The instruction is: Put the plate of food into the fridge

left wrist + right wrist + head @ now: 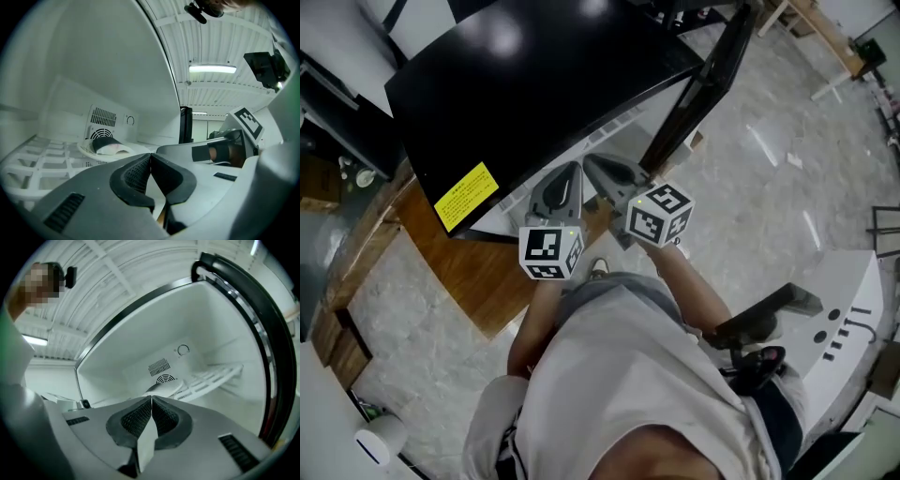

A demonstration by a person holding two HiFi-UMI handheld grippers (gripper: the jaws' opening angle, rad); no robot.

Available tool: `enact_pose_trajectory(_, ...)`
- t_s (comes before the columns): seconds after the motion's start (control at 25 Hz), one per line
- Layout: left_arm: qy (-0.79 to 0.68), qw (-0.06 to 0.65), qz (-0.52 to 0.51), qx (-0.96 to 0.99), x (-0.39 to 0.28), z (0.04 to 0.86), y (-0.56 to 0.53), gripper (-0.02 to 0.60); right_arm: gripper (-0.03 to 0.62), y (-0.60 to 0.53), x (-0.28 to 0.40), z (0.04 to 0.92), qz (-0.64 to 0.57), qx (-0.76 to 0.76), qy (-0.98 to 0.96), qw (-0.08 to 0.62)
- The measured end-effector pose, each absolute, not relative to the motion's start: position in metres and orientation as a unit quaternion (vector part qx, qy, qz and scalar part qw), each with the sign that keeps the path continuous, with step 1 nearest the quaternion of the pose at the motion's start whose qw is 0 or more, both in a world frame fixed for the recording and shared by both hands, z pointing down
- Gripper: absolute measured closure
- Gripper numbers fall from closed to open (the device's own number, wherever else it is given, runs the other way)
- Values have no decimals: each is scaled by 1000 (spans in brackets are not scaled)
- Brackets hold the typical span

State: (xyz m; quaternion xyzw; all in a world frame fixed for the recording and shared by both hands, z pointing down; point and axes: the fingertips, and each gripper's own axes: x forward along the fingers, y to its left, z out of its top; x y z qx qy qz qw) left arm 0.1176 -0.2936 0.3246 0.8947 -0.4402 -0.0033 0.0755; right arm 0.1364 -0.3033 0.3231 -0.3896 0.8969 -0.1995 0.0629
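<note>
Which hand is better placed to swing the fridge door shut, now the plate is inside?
Probably the right: the right gripper is on the side of the open door, the left gripper farther from it. Both are shut and empty.

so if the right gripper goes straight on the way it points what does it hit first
Probably the plate of food on the wire shelf, which sits just past the tips of the shut right gripper, ahead of the back wall. Depth is hard to judge.

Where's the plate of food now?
Left gripper view, left of centre: the plate sits on the white grid shelf, in front of the round fan vent.
</note>
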Motion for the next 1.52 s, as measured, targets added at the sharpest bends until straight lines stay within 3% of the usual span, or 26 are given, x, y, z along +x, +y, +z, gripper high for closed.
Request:
enact_pose_trajectory(0.28,-461,60,-13,885,101,291,-286,563,572,-312,121,299,-119,-398,909,12)
enact_pose_trajectory(0.76,-454,80,0,888,103,277,-272,563,572,-298,123,280,-146,-407,902,8)
enact_pose_trajectory(1.04,-465,36,-38,884,91,268,-274,563,572,-297,126,276,-97,-426,899,11)
enact_pose_trajectory(1.52,-443,46,-54,894,114,290,-242,563,574,-257,162,283,-73,-471,879,19)
